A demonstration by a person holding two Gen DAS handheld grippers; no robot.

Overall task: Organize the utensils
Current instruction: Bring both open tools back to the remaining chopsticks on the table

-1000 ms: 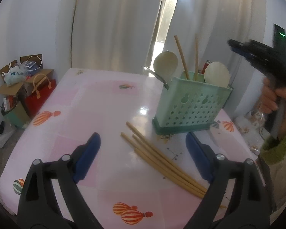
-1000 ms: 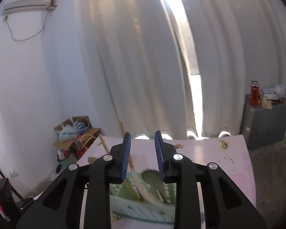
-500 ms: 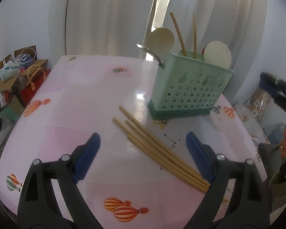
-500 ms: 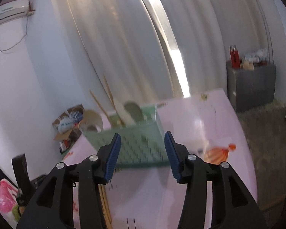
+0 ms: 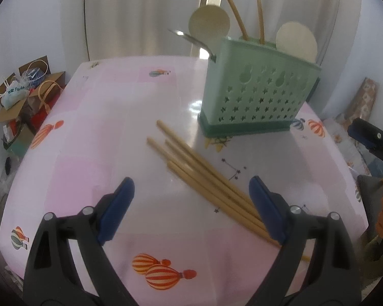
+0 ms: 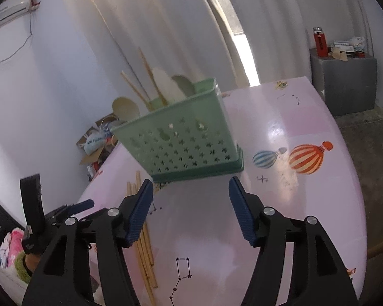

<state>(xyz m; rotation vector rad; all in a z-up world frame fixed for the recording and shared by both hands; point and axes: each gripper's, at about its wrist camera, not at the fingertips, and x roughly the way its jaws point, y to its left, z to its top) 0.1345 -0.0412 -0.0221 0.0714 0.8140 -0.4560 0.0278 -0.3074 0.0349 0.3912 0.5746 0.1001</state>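
Left gripper [image 5: 191,201]: jaws are sitting wide apart with nothing between the pads, hovering low over the pink table [image 5: 94,132], the near ends of the chopsticks just under its right finger.
Right gripper [image 6: 190,211]: its jaws have just been opening and are standing apart now, nothing between them, pointing at the foot of the caddy.
Chopsticks [image 5: 204,178]: the loose bundle is lying flat on the table in a diagonal fan, far tips near the caddy's base but not touching it.
Caddy [image 5: 258,89]: the green star-hole holder is standing upright toward the back of the table, already carrying two chopsticks, a couple of round-headed spoons and a metal handle poking out the left end.
Step, my guess: lining up to grab the loose sticks next.
Risk 1: sticks are fanned, so a pinch is probably only catching some and rolling the rest away.
Risk 2: the near ends are sitting close to the table edge, so a nudge could be sending one onto the floor.
Risk 3: both grippers are crowding the same bundle, so they could be bumping each other or the light caddy.
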